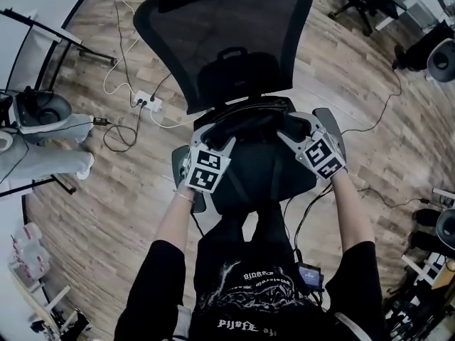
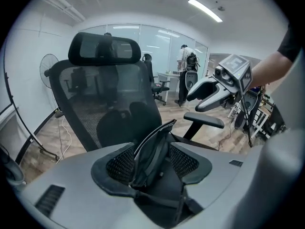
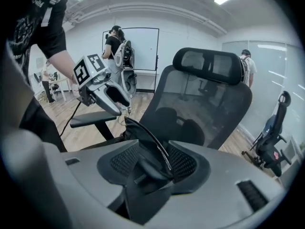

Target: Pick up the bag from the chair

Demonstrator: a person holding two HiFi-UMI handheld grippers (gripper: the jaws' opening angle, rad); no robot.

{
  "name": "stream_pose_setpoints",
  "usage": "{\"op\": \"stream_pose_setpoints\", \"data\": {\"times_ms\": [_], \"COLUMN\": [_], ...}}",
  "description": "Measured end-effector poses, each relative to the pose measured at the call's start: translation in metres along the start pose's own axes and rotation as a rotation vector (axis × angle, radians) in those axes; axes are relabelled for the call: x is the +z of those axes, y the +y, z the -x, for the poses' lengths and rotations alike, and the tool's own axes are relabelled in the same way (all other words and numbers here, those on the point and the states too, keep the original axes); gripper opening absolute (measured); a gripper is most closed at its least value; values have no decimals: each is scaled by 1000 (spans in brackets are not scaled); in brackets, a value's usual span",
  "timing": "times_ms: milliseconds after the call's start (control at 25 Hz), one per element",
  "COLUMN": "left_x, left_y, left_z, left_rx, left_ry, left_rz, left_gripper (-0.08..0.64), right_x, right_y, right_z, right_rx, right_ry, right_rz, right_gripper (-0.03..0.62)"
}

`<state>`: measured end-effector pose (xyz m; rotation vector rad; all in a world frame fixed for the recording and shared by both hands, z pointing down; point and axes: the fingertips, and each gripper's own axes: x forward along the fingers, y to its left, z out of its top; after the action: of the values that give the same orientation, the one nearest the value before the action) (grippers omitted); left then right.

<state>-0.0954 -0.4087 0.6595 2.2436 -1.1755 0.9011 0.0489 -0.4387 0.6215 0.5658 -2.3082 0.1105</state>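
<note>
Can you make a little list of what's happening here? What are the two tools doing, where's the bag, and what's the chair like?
chair: black office chair with mesh back, headrest and armrests
bag: black and soft, over the chair's seat, between both tools; lifted or resting, cannot tell
left tool: shut on the bag's fabric
right tool: shut on the bag's edge, from the other side
floor: wooden, with cables lying on it
</note>
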Motion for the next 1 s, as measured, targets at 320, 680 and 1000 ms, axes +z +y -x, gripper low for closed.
{"op": "stream_pose_setpoints", "data": {"times_ms": [320,680,1000], "left_x": [-36,-65,-97], "left_y": [30,41,59], "left_z": [-50,-102,-131], "left_rx": [36,-1,26], "left_ry": [134,279,402], "left_rz": [-42,-122,-187], "left_gripper": [239,238,238], "right_x": [-42,-80,-116], "right_y": [-25,-49,-48], "right_z": [-67,-129,-165], "right_rx": [79,153,215], "right_ry": [99,197,270], "right_rz": [92,172,262], "right_gripper": [205,206,206]}}
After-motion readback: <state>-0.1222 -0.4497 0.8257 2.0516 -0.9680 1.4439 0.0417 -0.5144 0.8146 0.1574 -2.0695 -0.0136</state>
